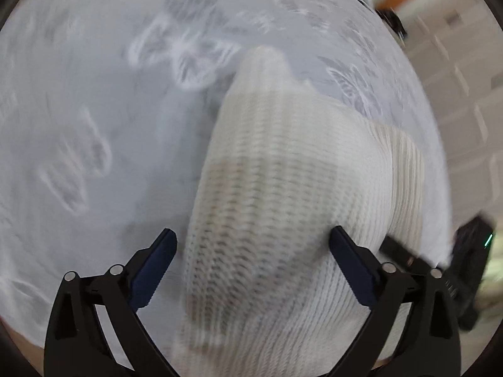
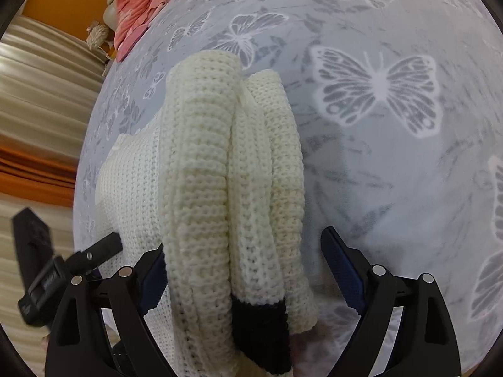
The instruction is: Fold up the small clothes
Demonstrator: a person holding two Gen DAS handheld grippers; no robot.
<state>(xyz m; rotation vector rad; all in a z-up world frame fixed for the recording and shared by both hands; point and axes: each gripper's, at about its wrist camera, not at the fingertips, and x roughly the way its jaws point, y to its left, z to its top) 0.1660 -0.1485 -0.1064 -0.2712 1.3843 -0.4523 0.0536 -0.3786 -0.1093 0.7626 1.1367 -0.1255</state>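
Garment: cream-white chunky knitted sweater (image 2: 220,188) folded into thick rolls, with a black knitted band near its closest end; it lies on the tabletop, straight ahead of both hand-held grippers.
Left hand-held gripper (image 1: 253,235): spread wide, blue-padded fingers (image 1: 154,270) on either side of the knit, not pinching it; the view is motion-blurred.
Right hand-held gripper (image 2: 242,242): also spread wide; the rolled knit runs forward between its fingers, the left pad (image 2: 154,279) touching or just beside the cloth, the right pad well apart from it.
Surface: pale grey tabletop cloth printed with white butterflies (image 2: 393,163), under the sweater.
Far ahead-left of the right hand-held gripper: crumpled pink fabric (image 2: 141,6) at the tabletop's edge.
Background: beige and orange curtain (image 2: 37,100) left of the right hand-held gripper.
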